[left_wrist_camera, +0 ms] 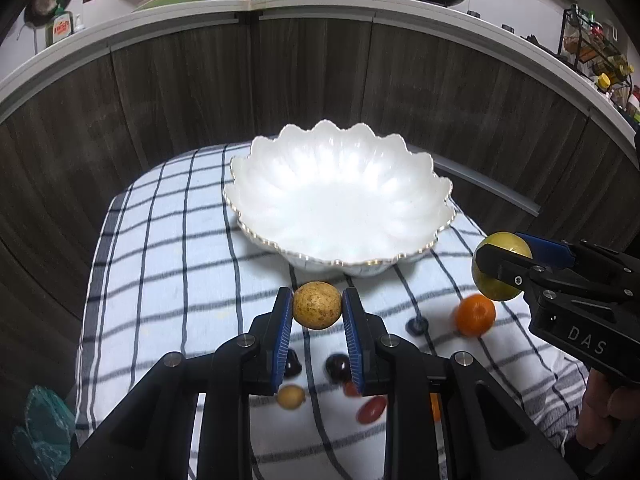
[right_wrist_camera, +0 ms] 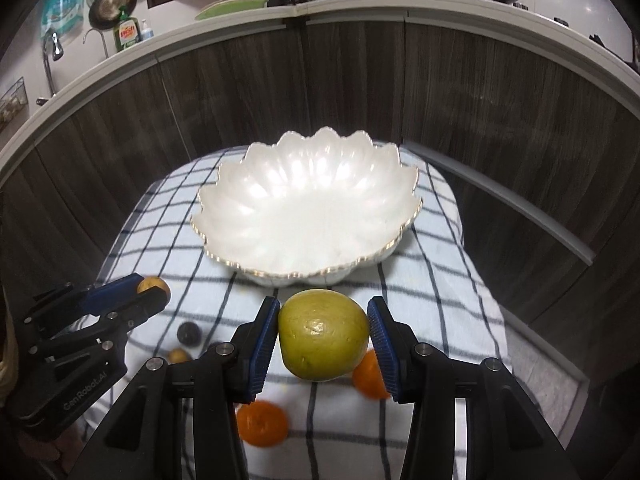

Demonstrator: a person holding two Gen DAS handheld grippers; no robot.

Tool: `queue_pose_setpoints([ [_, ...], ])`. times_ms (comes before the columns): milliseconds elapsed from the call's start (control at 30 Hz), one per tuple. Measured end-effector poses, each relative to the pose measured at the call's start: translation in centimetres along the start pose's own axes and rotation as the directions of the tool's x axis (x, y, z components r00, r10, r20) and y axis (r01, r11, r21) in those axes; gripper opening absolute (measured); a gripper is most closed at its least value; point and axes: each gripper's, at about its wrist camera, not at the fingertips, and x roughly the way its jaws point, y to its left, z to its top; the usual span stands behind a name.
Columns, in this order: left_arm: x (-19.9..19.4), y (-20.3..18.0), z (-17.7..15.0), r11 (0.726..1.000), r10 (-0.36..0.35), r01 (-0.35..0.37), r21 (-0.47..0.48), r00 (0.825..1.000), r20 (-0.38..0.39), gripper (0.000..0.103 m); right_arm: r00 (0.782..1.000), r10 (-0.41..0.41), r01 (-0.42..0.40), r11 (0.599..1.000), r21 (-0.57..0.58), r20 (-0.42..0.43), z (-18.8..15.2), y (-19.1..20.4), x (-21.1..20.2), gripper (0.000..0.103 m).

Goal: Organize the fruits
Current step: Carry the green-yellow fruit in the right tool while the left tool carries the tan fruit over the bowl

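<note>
A white scalloped bowl (left_wrist_camera: 340, 200) (right_wrist_camera: 308, 212) with nothing in it stands on the checked cloth (left_wrist_camera: 168, 264). My left gripper (left_wrist_camera: 317, 308) is shut on a small speckled yellow-brown round fruit (left_wrist_camera: 317, 305), held above the cloth just in front of the bowl. My right gripper (right_wrist_camera: 323, 332) is shut on a larger yellow-green fruit (right_wrist_camera: 323, 334) (left_wrist_camera: 500, 266), also lifted, to the right of the left one. On the cloth below lie oranges (left_wrist_camera: 475, 315) (right_wrist_camera: 262, 423), dark plums (left_wrist_camera: 337, 366) (right_wrist_camera: 189, 334), a small yellow fruit (left_wrist_camera: 291, 397) and a red one (left_wrist_camera: 371, 409).
Dark wood cabinet fronts (left_wrist_camera: 280, 80) curve behind the table, under a white counter (right_wrist_camera: 360, 8) with dish soap, a wok and crockery. A grey rail (right_wrist_camera: 520, 200) runs along the right. A hand (left_wrist_camera: 608, 412) holds the right gripper's handle.
</note>
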Motion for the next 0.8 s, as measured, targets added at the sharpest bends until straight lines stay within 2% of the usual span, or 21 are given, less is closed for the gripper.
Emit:
queue_pose_setpoints([
  [367,1.2,0.3,3.6,1.000,0.019,-0.019,0.017,0.999,0.031,0.026,0.999,-0.023,0.022,1.000,0.009,0.044,3.1,-0.9,0.9,0.047],
  [800,4.7,1.3,7.0,0.999,0.029,-0.029,0.015,1.000,0.002,0.026,0.998,-0.046,0.044,0.999,0.026,0.049,6.2,-1.9,3.5,0.047],
])
